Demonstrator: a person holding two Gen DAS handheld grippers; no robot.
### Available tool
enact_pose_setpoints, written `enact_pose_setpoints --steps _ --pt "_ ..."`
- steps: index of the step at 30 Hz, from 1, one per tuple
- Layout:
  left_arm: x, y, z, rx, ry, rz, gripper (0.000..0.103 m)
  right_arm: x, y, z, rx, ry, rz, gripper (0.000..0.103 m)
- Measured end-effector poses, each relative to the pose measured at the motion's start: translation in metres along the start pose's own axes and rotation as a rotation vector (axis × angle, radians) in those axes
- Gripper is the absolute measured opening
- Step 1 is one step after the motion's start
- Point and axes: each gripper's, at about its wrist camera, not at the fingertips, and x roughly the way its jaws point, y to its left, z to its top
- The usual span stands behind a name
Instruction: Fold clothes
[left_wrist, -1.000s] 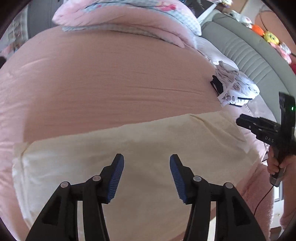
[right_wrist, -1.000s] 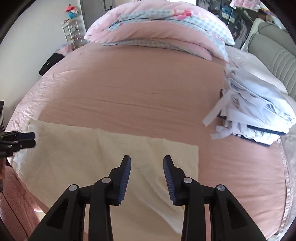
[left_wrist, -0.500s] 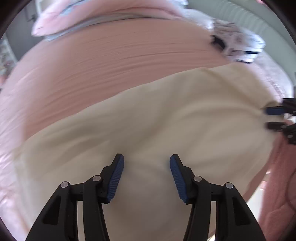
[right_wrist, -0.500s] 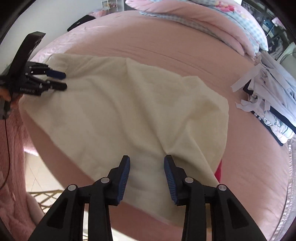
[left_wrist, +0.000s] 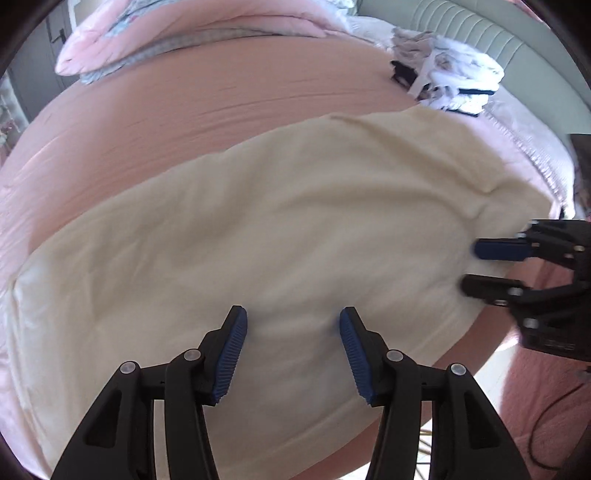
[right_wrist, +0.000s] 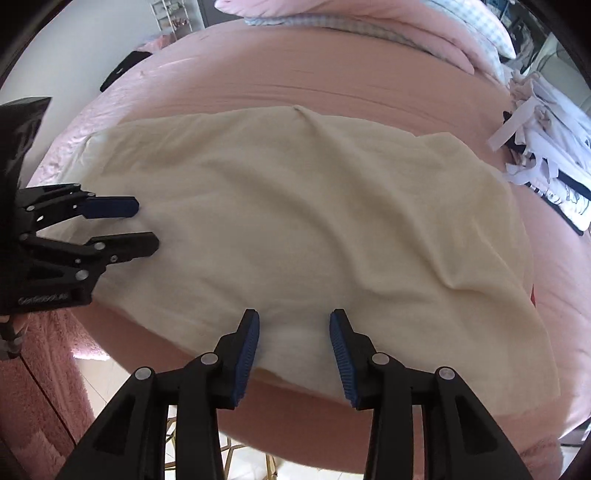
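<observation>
A cream cloth (left_wrist: 280, 221) lies spread and slightly rumpled on the pink bed (left_wrist: 207, 96), its near edge hanging over the bed's front side; it also shows in the right wrist view (right_wrist: 303, 206). My left gripper (left_wrist: 291, 332) is open and empty, low over the cloth's near left part. My right gripper (right_wrist: 293, 332) is open and empty, at the cloth's near edge to the right. Each gripper shows in the other's view, the right gripper (left_wrist: 480, 266) and the left gripper (right_wrist: 140, 225), both with jaws apart over the cloth.
A pile of white and dark clothes (left_wrist: 447, 81) lies at the bed's far right, also in the right wrist view (right_wrist: 546, 147). A pink folded duvet and pillows (left_wrist: 177, 40) sit at the head. A grey padded headboard (left_wrist: 480, 33) is behind. The floor (right_wrist: 103, 373) and a pink rug lie below the bed's edge.
Both grippers have dropped lower and closer to the cloth's near edge. The cloth now lies spread wider and more rumpled across the bed than a second ago.
</observation>
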Motion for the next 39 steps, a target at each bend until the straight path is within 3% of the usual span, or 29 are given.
enact_pose_setpoints --steps 5,7,10,12,14,17,20,24,27,29,32,34,36,39 --pt "-0.014 0.020 -0.017 -0.073 0.011 -0.005 0.049 -0.009 0.003 -0.033 -0.045 0.029 0.036 0.045" --pt "-0.014 0.013 -0.010 -0.070 0.008 -0.009 0.049 -0.022 -0.005 -0.031 0.000 0.003 0.084 0.044" --pt "-0.016 -0.011 -0.002 -0.017 -0.047 -0.091 0.049 -0.042 -0.016 -0.027 0.063 -0.044 0.150 0.044" --pt "-0.012 -0.029 0.004 0.002 -0.072 -0.133 0.049 -0.057 -0.019 -0.015 0.074 -0.140 0.107 0.045" --pt "-0.002 -0.039 0.006 0.036 -0.052 -0.126 0.050 -0.057 -0.031 -0.002 0.098 -0.187 -0.006 0.045" --pt "0.007 -0.051 0.002 0.105 -0.020 -0.089 0.051 -0.041 -0.052 0.005 0.185 -0.135 -0.201 0.045" --pt "0.003 -0.047 -0.007 0.129 0.035 -0.129 0.057 -0.029 -0.066 -0.009 0.229 -0.070 -0.177 0.045" --pt "-0.011 -0.027 -0.008 0.048 0.090 -0.240 0.059 -0.034 -0.062 -0.049 0.111 0.019 -0.182 0.045" --pt "-0.027 -0.011 0.003 -0.032 0.037 -0.258 0.060 -0.055 -0.074 -0.055 0.113 0.031 -0.103 0.045" --pt "-0.039 0.005 0.008 -0.050 -0.020 -0.222 0.060 -0.077 -0.086 -0.044 0.160 -0.050 -0.062 0.045" --pt "-0.033 0.005 0.040 -0.061 -0.079 -0.118 0.060 -0.091 -0.110 -0.007 0.224 -0.157 -0.067 0.045" --pt "-0.026 0.008 0.061 -0.100 -0.124 -0.112 0.060 -0.084 -0.124 0.018 0.239 -0.160 -0.145 0.045" --pt "-0.013 0.010 0.079 -0.142 -0.162 -0.128 0.060 -0.071 -0.130 0.041 0.240 -0.166 -0.153 0.045" --pt "0.013 0.004 0.099 -0.175 -0.196 -0.074 0.060 -0.036 -0.126 0.067 0.193 -0.135 -0.151 0.045"
